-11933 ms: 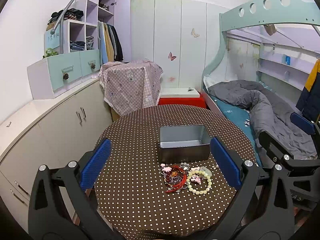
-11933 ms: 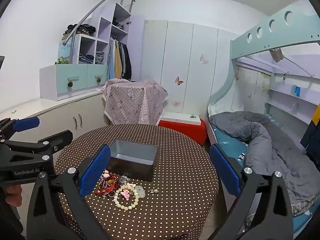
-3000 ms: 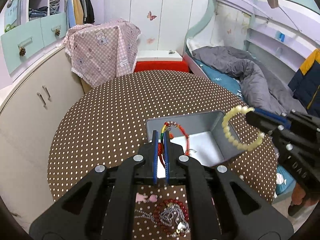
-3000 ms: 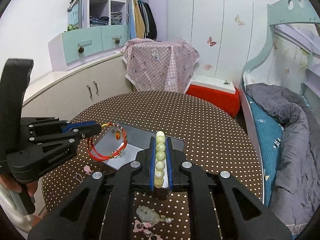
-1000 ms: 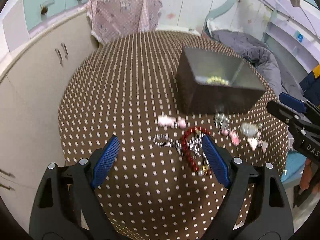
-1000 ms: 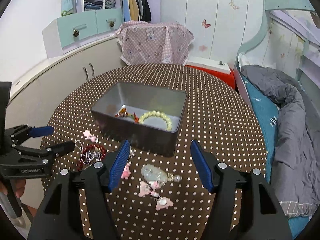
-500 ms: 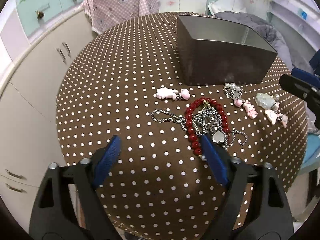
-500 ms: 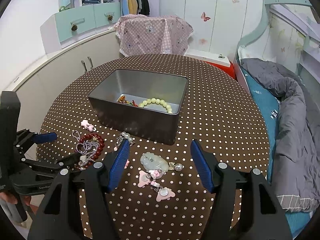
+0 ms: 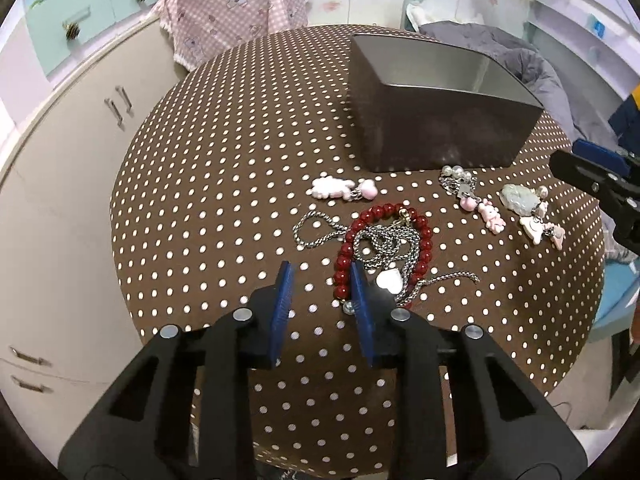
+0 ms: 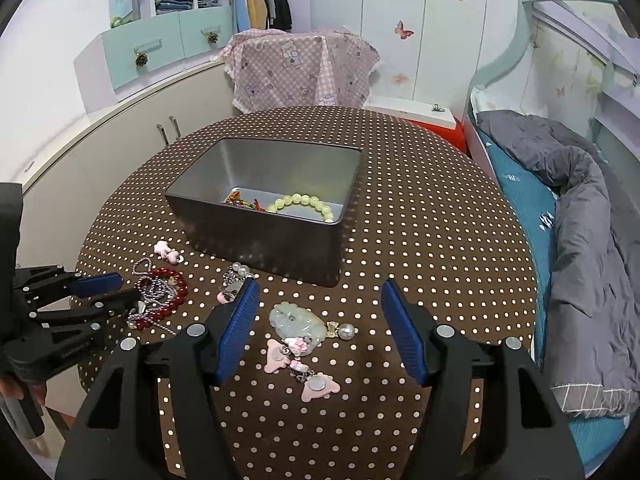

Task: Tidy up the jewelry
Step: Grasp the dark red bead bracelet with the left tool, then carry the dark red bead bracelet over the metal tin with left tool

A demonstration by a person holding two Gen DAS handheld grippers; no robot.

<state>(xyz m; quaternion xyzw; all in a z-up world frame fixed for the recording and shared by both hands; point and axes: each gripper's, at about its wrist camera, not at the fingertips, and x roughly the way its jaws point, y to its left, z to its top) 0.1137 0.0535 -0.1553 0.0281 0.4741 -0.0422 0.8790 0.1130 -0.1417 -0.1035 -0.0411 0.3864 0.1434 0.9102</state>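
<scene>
A grey metal tin (image 10: 256,236) stands on the dotted table; a pale green bead bracelet (image 10: 304,202) and a red cord bracelet (image 10: 244,202) lie inside. My left gripper (image 9: 320,280) is partly closed, jaws either side of the near edge of a dark red bead bracelet (image 9: 344,256) tangled with a silver chain (image 9: 384,240). It holds nothing. My right gripper (image 10: 320,300) is open above a jade pendant (image 10: 296,322) with pink charms (image 10: 316,386). A pink clip (image 9: 340,189) and a pearl charm chain (image 9: 464,188) lie by the tin.
The round table (image 10: 440,240) has a brown polka-dot cloth. White cabinets (image 10: 132,132) stand to the left, a bed with a grey duvet (image 10: 580,208) to the right. The table's near edge (image 9: 320,432) is close under the left gripper.
My left gripper has narrowed from wide open and moved forward and down onto the red bead bracelet's edge. My right gripper has lowered slightly towards the jade pendant, still open.
</scene>
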